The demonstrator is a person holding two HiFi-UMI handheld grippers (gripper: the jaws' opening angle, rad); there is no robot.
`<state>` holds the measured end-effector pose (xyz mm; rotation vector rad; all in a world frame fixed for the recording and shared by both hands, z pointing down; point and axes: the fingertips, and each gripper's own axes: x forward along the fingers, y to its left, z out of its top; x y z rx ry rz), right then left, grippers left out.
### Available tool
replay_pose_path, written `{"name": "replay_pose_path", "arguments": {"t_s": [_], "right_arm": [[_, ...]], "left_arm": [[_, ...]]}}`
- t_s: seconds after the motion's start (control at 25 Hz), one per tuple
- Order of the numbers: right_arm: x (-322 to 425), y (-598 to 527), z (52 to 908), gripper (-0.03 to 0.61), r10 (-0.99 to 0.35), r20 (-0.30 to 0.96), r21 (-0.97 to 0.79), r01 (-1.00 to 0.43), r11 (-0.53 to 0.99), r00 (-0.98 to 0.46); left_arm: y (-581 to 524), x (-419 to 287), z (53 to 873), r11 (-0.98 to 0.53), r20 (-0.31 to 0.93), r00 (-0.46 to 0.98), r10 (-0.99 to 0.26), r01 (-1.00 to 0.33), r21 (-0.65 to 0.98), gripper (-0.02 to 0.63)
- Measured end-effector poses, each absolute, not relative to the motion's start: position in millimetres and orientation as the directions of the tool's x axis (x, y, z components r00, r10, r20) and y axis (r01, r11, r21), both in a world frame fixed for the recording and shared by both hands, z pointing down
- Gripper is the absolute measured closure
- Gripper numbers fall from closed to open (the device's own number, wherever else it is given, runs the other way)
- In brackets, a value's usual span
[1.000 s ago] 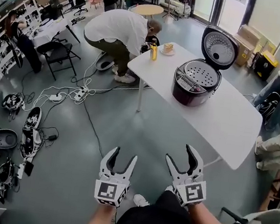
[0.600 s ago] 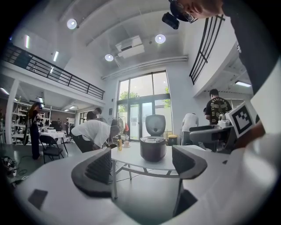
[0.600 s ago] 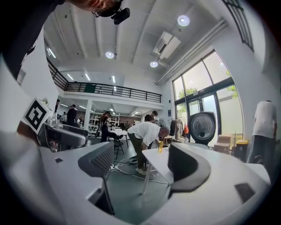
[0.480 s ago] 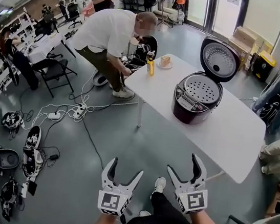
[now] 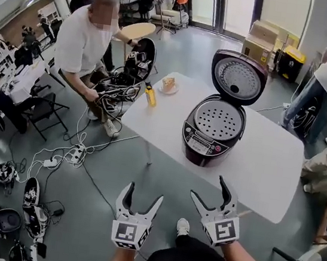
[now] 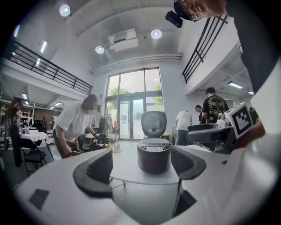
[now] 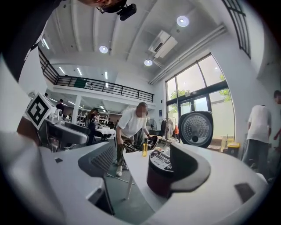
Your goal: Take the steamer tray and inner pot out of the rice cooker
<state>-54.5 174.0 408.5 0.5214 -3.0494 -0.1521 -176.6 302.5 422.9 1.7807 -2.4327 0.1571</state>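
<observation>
**A:** How far along is it?

**B:** Nothing is out yet, as I read it. Nearest, the left gripper [image 5: 142, 193] and the right gripper [image 5: 210, 191] hang side by side over the floor. Both are empty. Their jaws have just been opening and now stand wide, with only air between them.

**A:** And the cooker?

**B:** The rice cooker [image 5: 211, 136] is ahead of both and a little to the right, well apart from the fingertips. It stands on the white table [image 5: 266, 171]. The left gripper view frames it squarely between the jaws, far off. In the right gripper view the right-hand jaw partly covers it.

**A:** The lid?

**B:** The lid [image 5: 239, 77] is up, tilted back beyond the body. The perforated steamer tray [image 5: 219, 118] sits in the cooker's mouth. The inner pot would be beneath it, but I cannot see it.

**A:** So what's left?

**B:** Everything: reach the table, lift out the tray, then the pot.
</observation>
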Motion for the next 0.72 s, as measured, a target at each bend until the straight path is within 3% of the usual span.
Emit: {"name": "replay_pose_path", "arguments": {"t_s": [0.72], "right_arm": [[-80.0, 33.2, 408.3, 0.202, -0.477, 0.069, 0.068, -0.473, 0.879, -0.876]], "left_arm": [[139.8, -223.8, 415.8, 0.145, 0.22, -0.147, -0.964, -0.989, -0.025, 0.204]]}}
